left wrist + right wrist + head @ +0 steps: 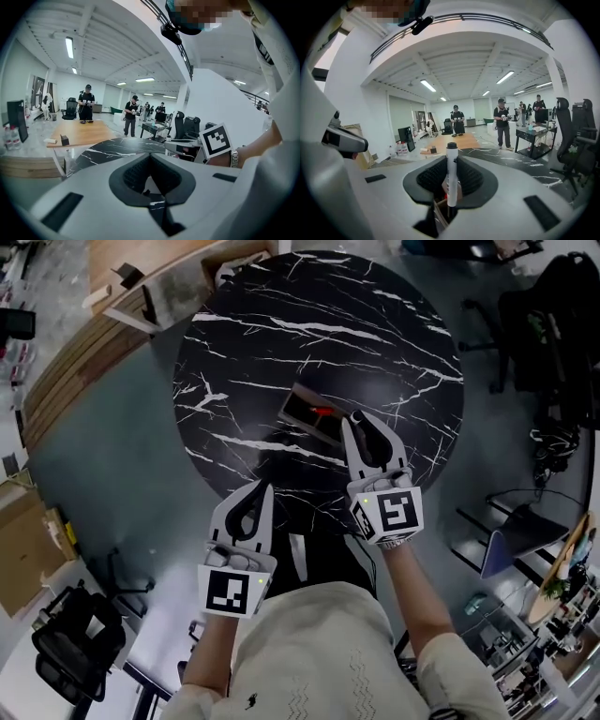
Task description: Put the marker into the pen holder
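Note:
A dark rectangular pen holder (312, 415) with something red inside stands near the middle of the round black marble table (281, 324). My right gripper (366, 424) hovers just right of it, shut on a white marker with a black cap. In the right gripper view the marker (451, 173) stands upright between the pads, with the holder's brown wall (458, 190) below and behind it. My left gripper (265, 489) is held back over the table's near edge. Its jaws are shut with nothing in them, as the left gripper view (150, 161) confirms.
A wooden bench and table (141, 282) stand beyond the marble table at upper left. Cardboard boxes (23, 540) and an office chair (66, 652) sit at left, more chairs (553, 334) at right. People (502, 122) stand far off in the room.

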